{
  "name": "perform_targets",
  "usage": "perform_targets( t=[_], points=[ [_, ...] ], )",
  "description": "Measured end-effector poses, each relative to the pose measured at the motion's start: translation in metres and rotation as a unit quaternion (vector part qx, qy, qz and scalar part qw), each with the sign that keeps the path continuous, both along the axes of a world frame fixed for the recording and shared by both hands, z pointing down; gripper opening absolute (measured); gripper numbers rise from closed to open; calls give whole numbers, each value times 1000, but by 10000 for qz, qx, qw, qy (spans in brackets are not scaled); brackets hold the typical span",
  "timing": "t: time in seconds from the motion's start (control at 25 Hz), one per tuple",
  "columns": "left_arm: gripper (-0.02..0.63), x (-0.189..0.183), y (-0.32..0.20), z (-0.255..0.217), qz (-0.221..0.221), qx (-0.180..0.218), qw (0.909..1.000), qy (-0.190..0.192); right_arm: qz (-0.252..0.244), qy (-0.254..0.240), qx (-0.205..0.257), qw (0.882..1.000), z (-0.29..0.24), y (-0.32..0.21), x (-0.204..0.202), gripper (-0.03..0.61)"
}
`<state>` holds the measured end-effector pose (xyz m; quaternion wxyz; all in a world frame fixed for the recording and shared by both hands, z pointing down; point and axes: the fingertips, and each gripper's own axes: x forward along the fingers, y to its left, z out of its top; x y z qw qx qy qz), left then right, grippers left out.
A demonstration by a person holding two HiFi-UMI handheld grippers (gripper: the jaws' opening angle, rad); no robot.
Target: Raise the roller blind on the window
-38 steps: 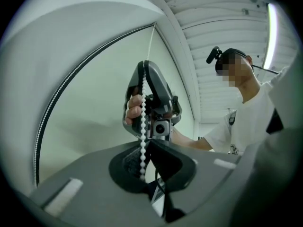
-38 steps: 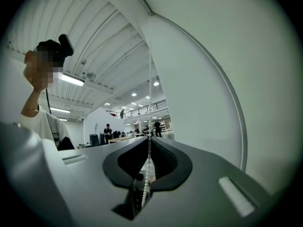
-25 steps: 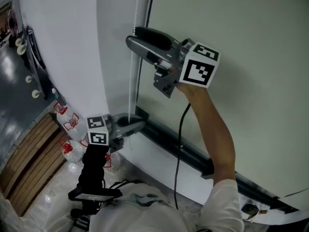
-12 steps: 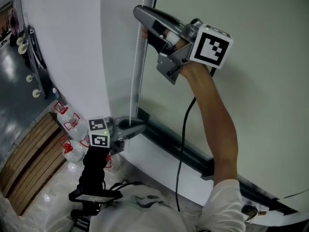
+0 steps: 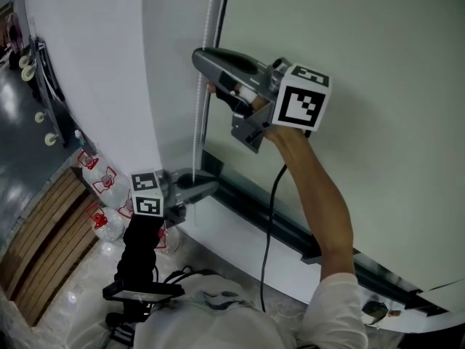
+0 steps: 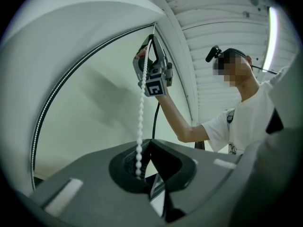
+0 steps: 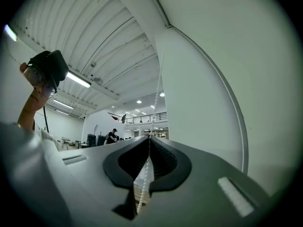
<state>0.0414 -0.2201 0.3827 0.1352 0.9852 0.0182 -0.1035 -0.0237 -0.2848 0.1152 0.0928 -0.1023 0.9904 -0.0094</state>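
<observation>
The pale roller blind (image 5: 378, 42) covers the window, with a dark bar (image 5: 290, 231) along its lower edge. A white bead chain (image 5: 209, 20) hangs down the blind's left side. My right gripper (image 5: 205, 60) is raised high by the chain. In the right gripper view its jaws are closing, and the chain (image 7: 156, 98) runs through the right gripper (image 7: 149, 137) tips. My left gripper (image 5: 203, 187) stays low near the bar. In the left gripper view the left gripper (image 6: 150, 143) is shut, and the chain (image 6: 141, 103) drops into its jaws.
A white wall (image 5: 94, 64) lies left of the chain. Water bottles with red labels (image 5: 102, 184) and a wooden pallet (image 5: 51, 246) stand on the floor at lower left. A black cable (image 5: 269, 217) hangs from the right gripper along the person's arm (image 5: 320, 202).
The right gripper went up the chain, then came back down to about its earlier height, and its jaws closed on the chain. The left gripper has stayed put.
</observation>
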Motion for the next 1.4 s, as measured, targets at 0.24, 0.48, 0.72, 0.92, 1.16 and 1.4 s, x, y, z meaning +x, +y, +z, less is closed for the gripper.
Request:
perform_targets(
  t=[0.24, 0.48, 0.72, 0.92, 1.16, 1.4],
  points=[
    [-1, -1, -2, -4, -11, 32, 10000, 37, 67, 277, -206, 9994, 41, 6, 3, 11],
    [0, -1, -4, -7, -56, 28, 10000, 44, -42, 570, -535, 9969, 104, 19, -3, 11],
    [0, -1, -5, -8, -95, 45, 9999, 54, -130, 1011, -964, 9901, 180, 32, -8, 11],
    [-1, -4, -7, -7, -95, 36, 9999, 57, -135, 1029, -1031, 9892, 190, 30, -5, 12],
    [-2, -4, -6, -6, -111, 31, 9999, 102, -307, 812, -673, 9940, 147, 24, -3, 104],
    [-1, -3, -5, -4, -95, -23, 9999, 127, -119, 204, -93, 9997, 34, -9, -3, 126]
  ],
)
